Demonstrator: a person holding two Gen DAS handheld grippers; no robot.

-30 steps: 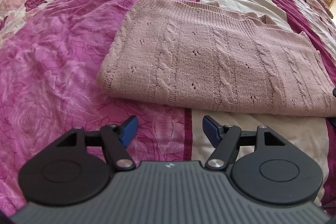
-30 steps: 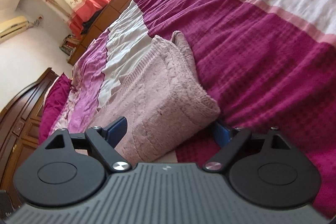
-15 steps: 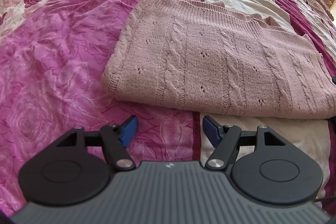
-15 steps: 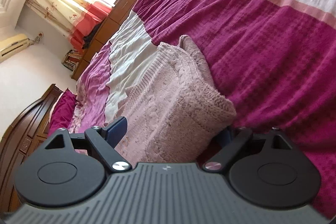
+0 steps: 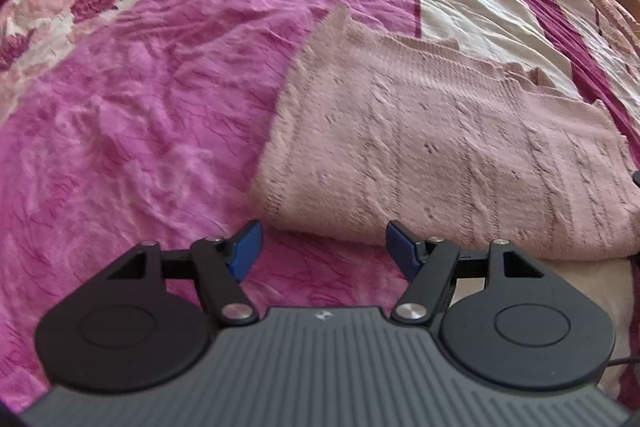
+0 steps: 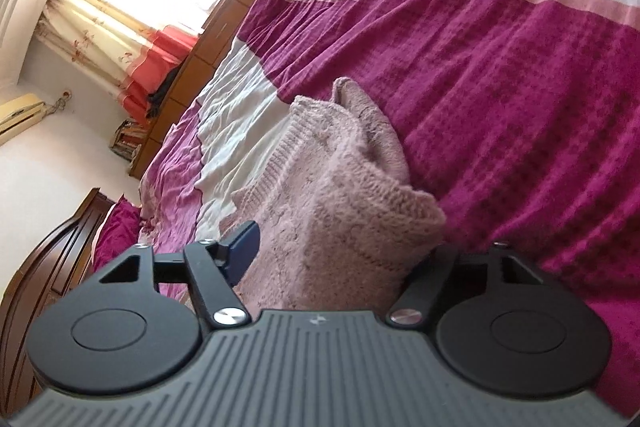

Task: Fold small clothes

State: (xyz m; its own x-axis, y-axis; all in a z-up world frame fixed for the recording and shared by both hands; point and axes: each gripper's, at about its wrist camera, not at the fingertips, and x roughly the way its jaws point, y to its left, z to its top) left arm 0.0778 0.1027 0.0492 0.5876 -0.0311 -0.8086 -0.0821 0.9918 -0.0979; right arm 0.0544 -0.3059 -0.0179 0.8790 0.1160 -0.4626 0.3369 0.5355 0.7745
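Lying folded, a cable-knit pink sweater (image 5: 440,155) on crinkled bedspread (image 5: 160,107).

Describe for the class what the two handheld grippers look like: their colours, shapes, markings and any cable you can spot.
The left gripper and right gripper look alike: a grey ribbed body with a small logo at its front edge, two round black housings, black linkage arms joined by silver pivot screws, and blue fingertips. A thin dark cable shows beside the left one. No hands or sleeves are visible.
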